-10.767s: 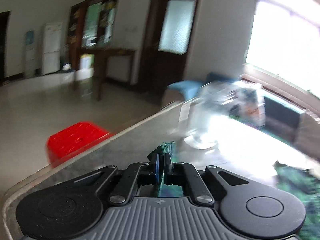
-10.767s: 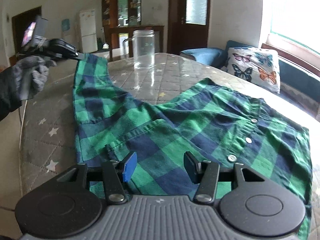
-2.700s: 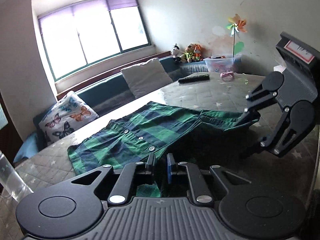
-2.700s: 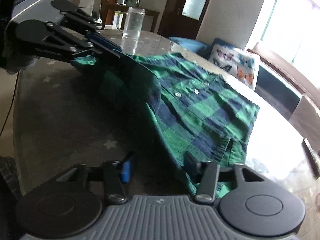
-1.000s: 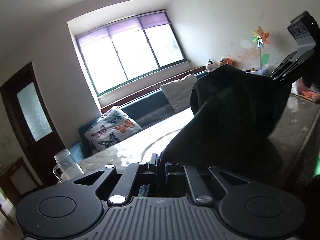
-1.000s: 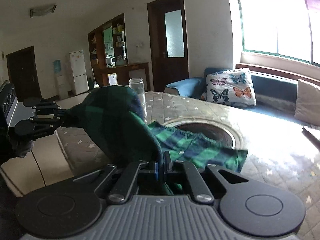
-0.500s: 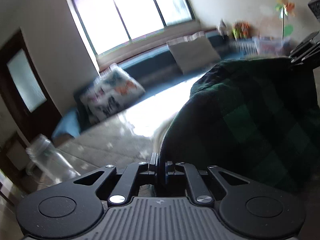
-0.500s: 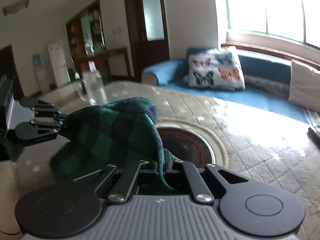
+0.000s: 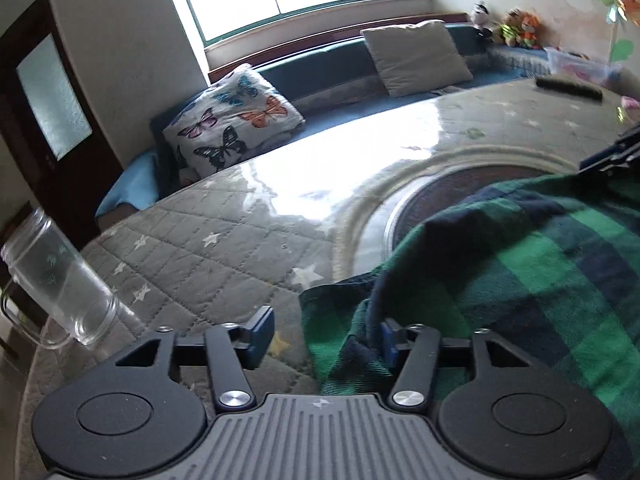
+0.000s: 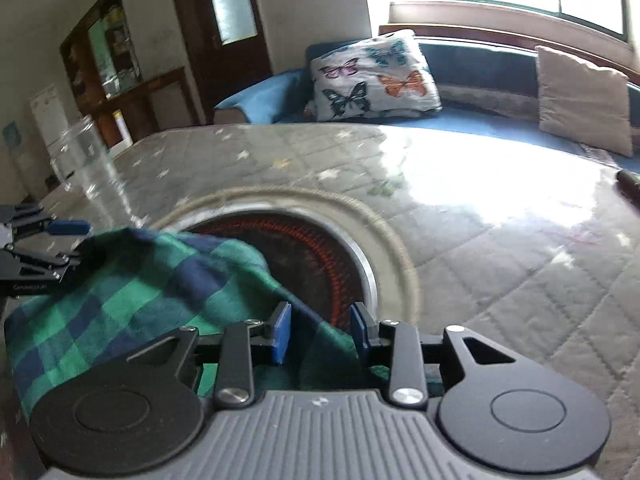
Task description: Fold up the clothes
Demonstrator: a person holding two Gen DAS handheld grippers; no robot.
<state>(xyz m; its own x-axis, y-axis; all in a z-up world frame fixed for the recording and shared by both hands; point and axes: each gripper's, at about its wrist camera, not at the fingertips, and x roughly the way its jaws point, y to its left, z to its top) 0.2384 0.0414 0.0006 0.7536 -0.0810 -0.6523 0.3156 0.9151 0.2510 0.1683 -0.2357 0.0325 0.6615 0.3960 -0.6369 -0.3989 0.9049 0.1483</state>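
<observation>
Left claw (image 9: pixel 326 336) and right claw (image 10: pixel 320 334) spread wide, shirt (image 9: pixel 520 280) between them.

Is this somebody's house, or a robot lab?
Most likely a home living room: a butterfly cushion on a window bench, soft toys by the wall, and a green plaid shirt on a quilted table.
</observation>
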